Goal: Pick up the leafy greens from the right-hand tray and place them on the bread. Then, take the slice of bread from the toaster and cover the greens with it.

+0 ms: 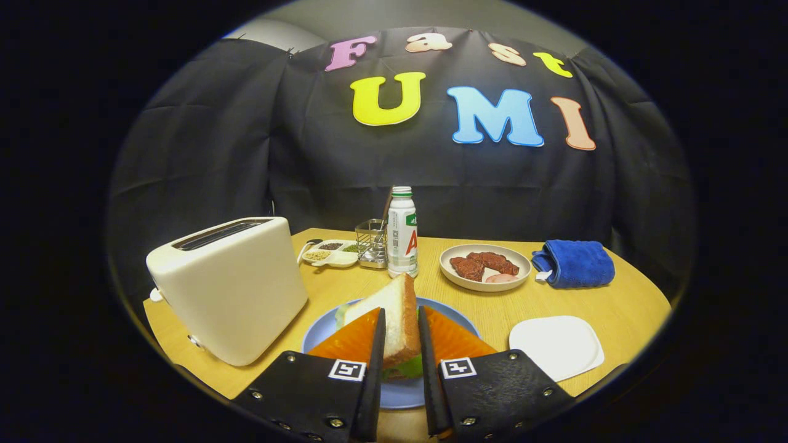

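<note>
The gripper [401, 360] holds a triangular slice of toasted white bread [394, 320] on edge, its two fingers [375, 344] pinching the slice from both sides, low centre of the frame. Under it sits a round blue plate [320, 335] on the wooden worktop [486, 307], with leafy green lettuce [409, 368] showing beneath the slice's lower edge. I judge the slice is held tilted so it can be laid flat over the greens. The cream plastic toaster [231, 286] stands at left; the white square tray [557, 344] lies lower right.
</note>
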